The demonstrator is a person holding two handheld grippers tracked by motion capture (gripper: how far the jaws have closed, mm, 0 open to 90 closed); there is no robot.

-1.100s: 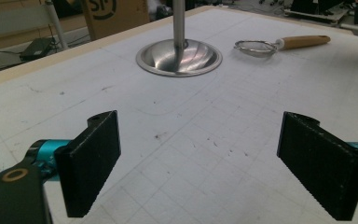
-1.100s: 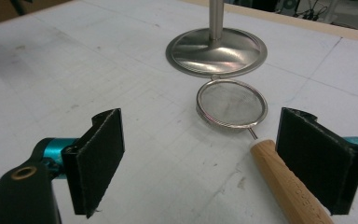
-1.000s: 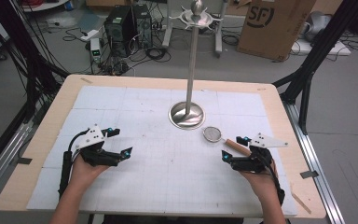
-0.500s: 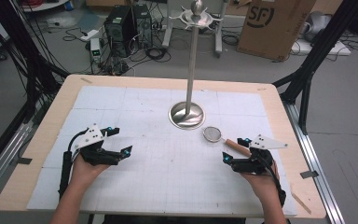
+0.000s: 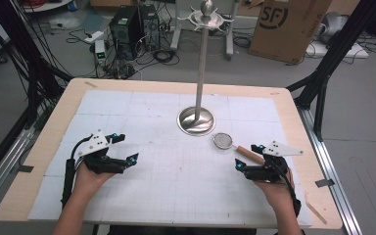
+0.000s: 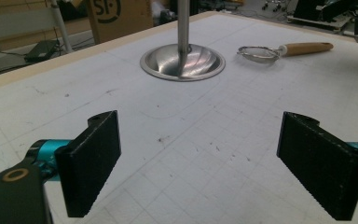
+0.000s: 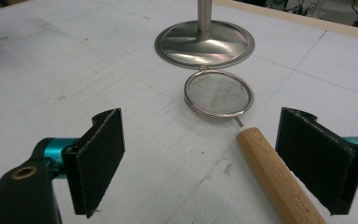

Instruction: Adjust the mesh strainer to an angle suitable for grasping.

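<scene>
Item: small mesh strainer point(image 7: 219, 93), wooden handle point(image 7: 279, 179), laid flat on gridded table mat point(image 5: 176, 181), just beside the steel stand base point(image 5: 196, 120), near the table's right side.
Right gripper point(image 7: 223, 163): jaws spread wide, nothing held; handle end was seen between them, nearer one jaw.
Left gripper point(image 6: 214, 163): jaws wide apart, empty, well apart from strainer.
Handling (judged): light, rigid; mesh thin, prob. dentable; wire rim slippery. Best taken by the wooden handle, approx. mid-length.
</scene>
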